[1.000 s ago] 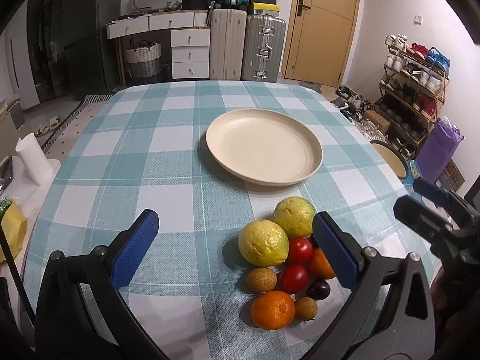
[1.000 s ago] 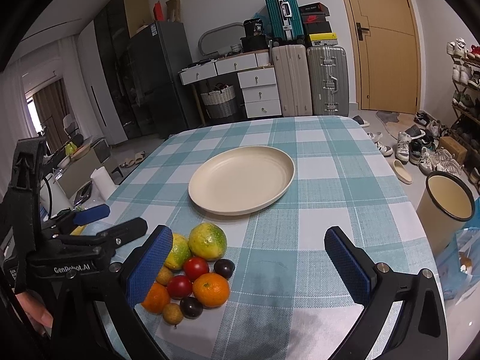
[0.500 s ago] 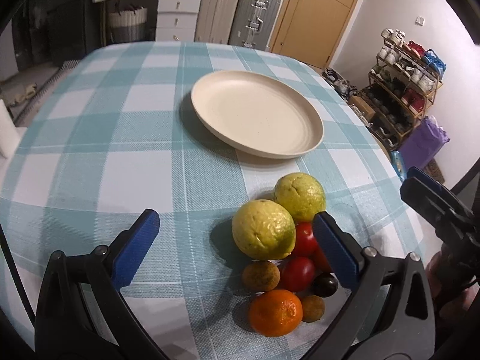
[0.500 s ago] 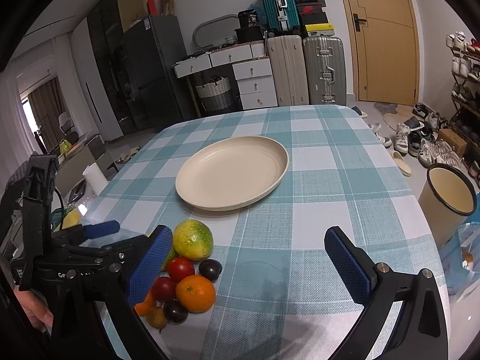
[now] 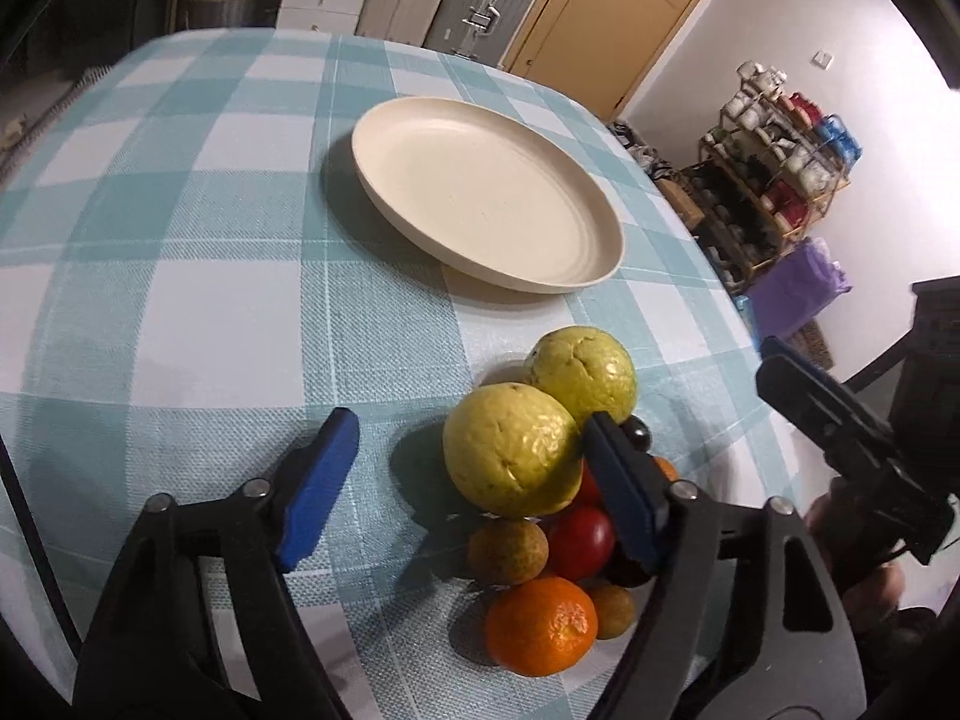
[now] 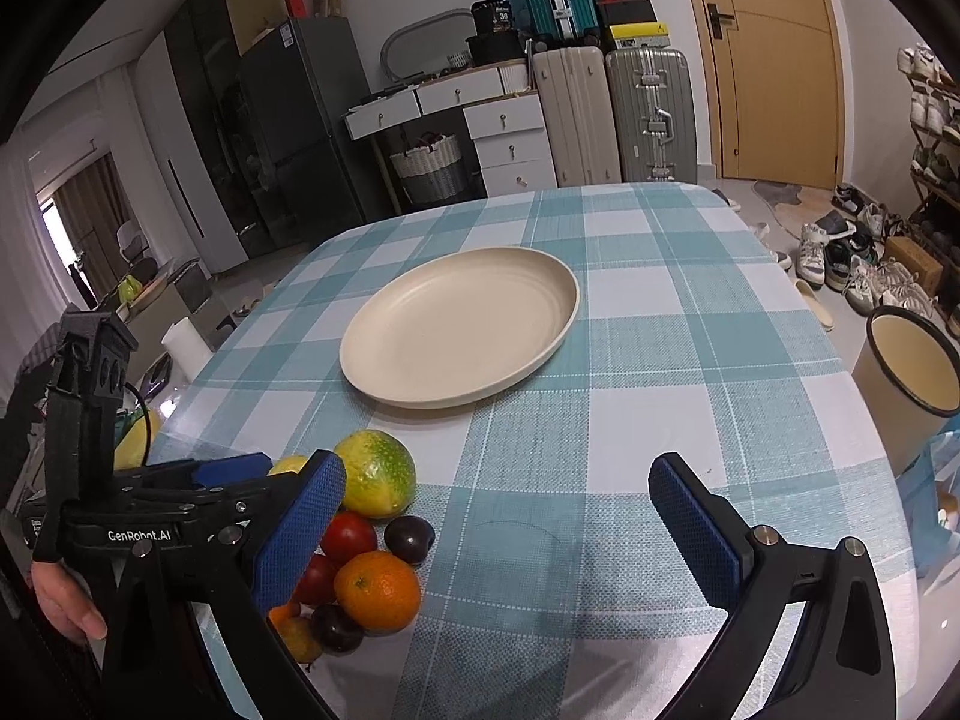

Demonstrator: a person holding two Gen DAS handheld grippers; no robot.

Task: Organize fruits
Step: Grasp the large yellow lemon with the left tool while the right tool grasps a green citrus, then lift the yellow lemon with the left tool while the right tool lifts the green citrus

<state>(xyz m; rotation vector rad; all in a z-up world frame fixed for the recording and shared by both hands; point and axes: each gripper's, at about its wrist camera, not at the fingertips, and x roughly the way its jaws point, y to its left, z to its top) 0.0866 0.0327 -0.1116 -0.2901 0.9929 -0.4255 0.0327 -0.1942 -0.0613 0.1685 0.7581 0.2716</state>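
Observation:
A pile of fruit lies at the near edge of the checked table: two yellow-green guavas [image 5: 510,450] [image 5: 585,372], red tomatoes [image 5: 579,540], an orange [image 5: 540,624], small brown fruits [image 5: 507,552] and dark plums [image 6: 409,539]. An empty cream plate [image 5: 480,192] sits beyond them, and shows in the right wrist view [image 6: 462,330]. My left gripper [image 5: 474,468] is open, low over the pile, its right finger against the nearer guava. My right gripper [image 6: 498,522] is open and empty, to the right of the pile.
The teal checked tablecloth [image 6: 660,312] covers the table. A bin [image 6: 912,366] stands beside the table's right edge, with shoes [image 6: 852,264] on the floor. Suitcases [image 6: 648,114] and drawers [image 6: 504,138] stand at the far wall.
My left gripper has moved forward and down onto the fruit pile, and its jaws have narrowed around the nearer guava. My right gripper has barely moved.

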